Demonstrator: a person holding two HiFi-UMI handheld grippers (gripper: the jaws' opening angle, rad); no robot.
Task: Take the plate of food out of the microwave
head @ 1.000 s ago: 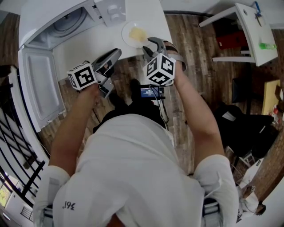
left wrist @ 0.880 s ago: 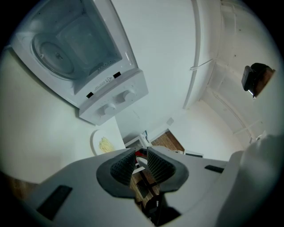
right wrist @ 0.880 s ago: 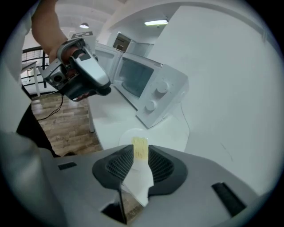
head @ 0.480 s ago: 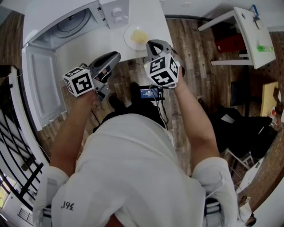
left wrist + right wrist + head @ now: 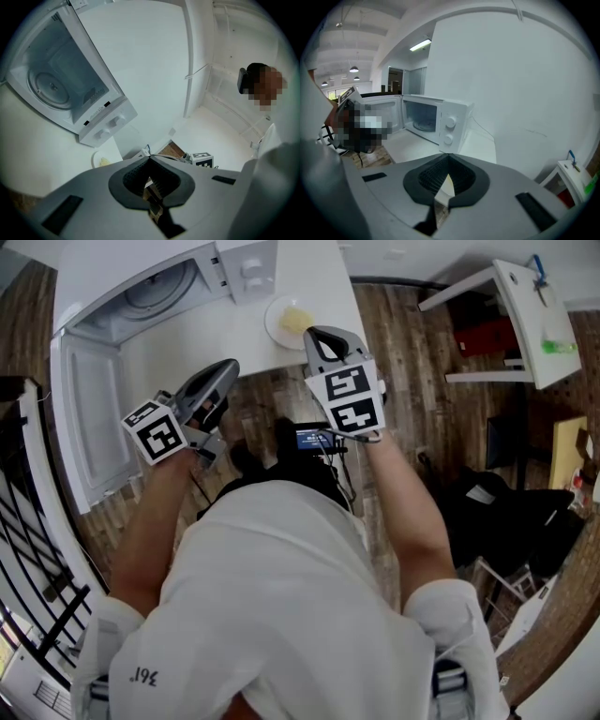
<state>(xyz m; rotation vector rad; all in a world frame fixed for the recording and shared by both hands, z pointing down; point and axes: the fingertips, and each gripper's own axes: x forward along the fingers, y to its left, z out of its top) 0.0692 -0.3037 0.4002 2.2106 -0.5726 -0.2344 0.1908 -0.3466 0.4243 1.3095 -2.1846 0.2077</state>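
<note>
- On the white bench (image 5: pixel 178 338), just right of the microwave (image 5: pixel 141 287), stands the plate (image 5: pixel 281 326) with its yellowish food (image 5: pixel 295 317). It is fully outside the oven, close to the bench's near right edge.
- The microwave's door (image 5: pixel 89 418) hangs wide open towards the near left. The cavity shows only a bare turntable (image 5: pixel 155 285), with nothing on it.
- The left gripper (image 5: pixel 223 371) is held out over the bench's near edge, well apart from the plate. Its fingers are pressed together and nothing lies between them. Its own view looks across at the open oven, with the plate small to the left of the finger tips.
- The right gripper (image 5: pixel 317 334) also has its fingers pressed together with nothing in them. From the head view its tip lies just near of the plate's near rim, but I cannot tell whether it touches the rim or hovers above it. Its own view looks over the bench towards the microwave and does not show the plate.
- As I judge it, the task's main step is done: the plate is out of the oven and resting on the bench, and neither gripper holds it.
- Little seems left beyond drawing both grippers clear. The open door could be swung closed, though the task sentence does not ask for that.
</note>
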